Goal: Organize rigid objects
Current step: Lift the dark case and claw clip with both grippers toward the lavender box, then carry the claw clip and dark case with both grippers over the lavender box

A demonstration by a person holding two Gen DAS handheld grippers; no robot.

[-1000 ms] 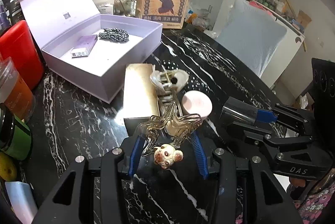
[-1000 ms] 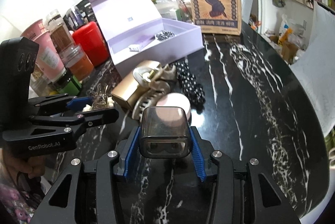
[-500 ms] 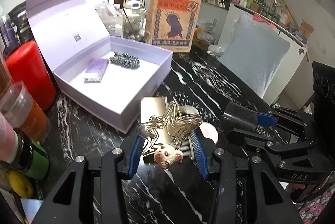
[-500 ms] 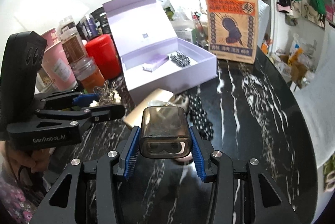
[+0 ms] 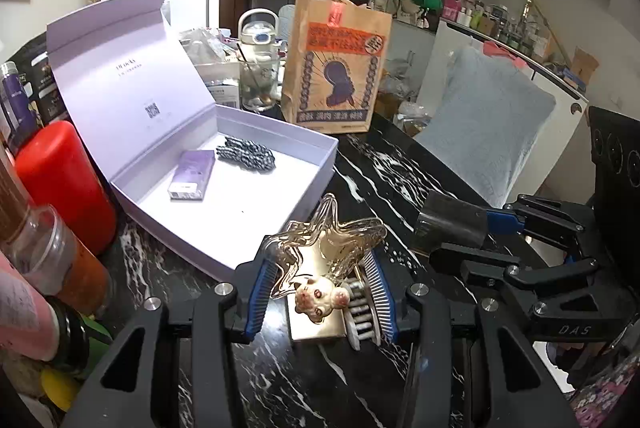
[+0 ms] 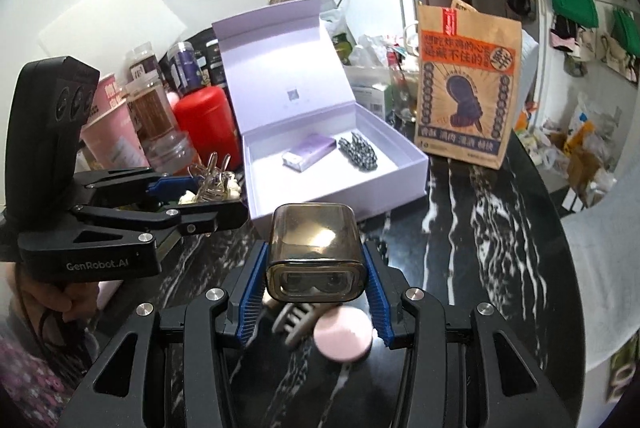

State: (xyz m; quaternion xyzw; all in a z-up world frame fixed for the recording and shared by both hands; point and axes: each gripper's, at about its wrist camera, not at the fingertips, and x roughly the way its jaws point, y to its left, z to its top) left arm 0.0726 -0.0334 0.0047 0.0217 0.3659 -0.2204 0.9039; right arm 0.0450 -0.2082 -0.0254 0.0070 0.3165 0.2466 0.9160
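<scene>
1. Left gripper [image 5: 320, 292]: clamped on a clear star-shaped plastic hair clip with a small cream animal charm [image 5: 326, 254], held above the black white-veined marble tabletop [image 5: 400, 180], near the front wall of item 3.
2. Right gripper [image 6: 316, 284]: clamped on a smoky translucent rounded-rectangle case [image 6: 316, 252], held above the tabletop.
3. Open lilac cardboard box, lid upright [image 5: 320, 168]: contains a flat purple packet [image 5: 192, 174] and a black-and-white twisted hair tie [image 5: 246, 156].
4. On tabletop beneath the right gripper: round pink compact [image 6: 344, 336], beige claw clip [image 6: 292, 322].

Left tool [image 5: 320, 292] and right tool [image 6: 314, 294], both clamped, side by side.
</scene>
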